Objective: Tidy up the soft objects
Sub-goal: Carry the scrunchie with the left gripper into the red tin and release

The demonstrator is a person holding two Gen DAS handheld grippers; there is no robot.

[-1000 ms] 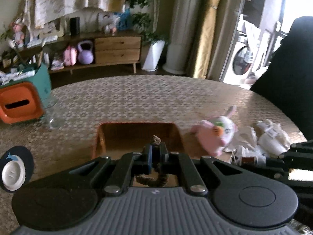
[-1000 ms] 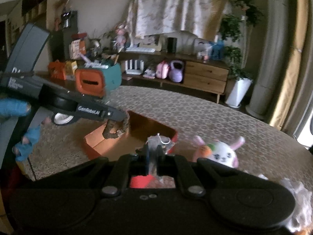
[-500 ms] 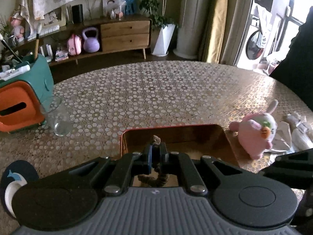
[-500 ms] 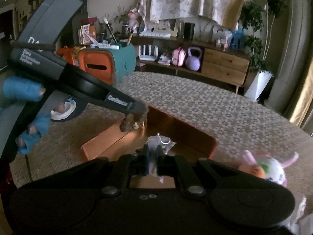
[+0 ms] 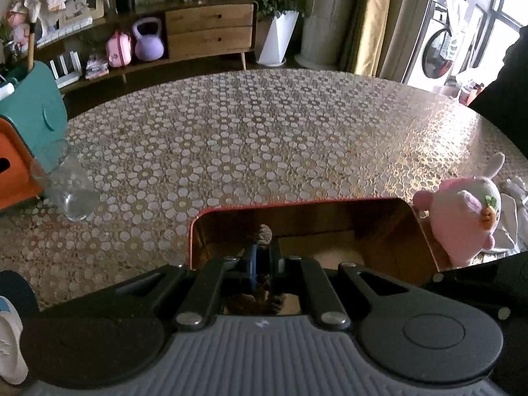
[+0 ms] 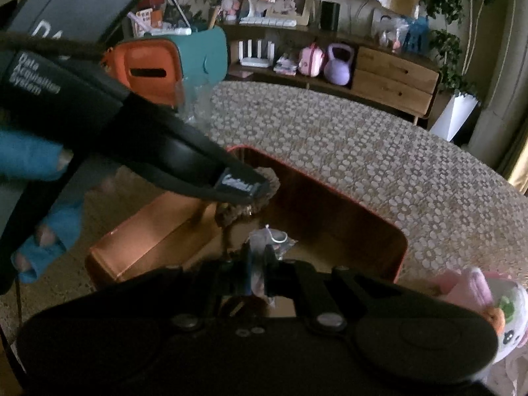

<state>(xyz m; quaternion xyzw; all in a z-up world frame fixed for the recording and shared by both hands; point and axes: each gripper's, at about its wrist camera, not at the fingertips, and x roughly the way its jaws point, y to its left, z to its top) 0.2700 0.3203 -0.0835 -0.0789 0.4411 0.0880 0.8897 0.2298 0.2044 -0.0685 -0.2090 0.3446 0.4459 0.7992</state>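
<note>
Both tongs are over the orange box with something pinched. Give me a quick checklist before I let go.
1. Left tongs shut on the brown fuzzy item: ok.
2. Right tongs shut on the small clear packet: ok.
3. Both loads above the orange box opening: ok.
4. Box floor free where the items would land: ok for the part that shows; the rest is hidden.
5. Tongs apart from each other: cannot tell, they sit very close in the right wrist view.
6. Pink bunny plush outside the box, still to collect: ok.

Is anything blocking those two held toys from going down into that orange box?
Nothing visible does. The brown fuzzy toy and the small bagged item hang over the open orange box, whose floor below looks bare.
</note>
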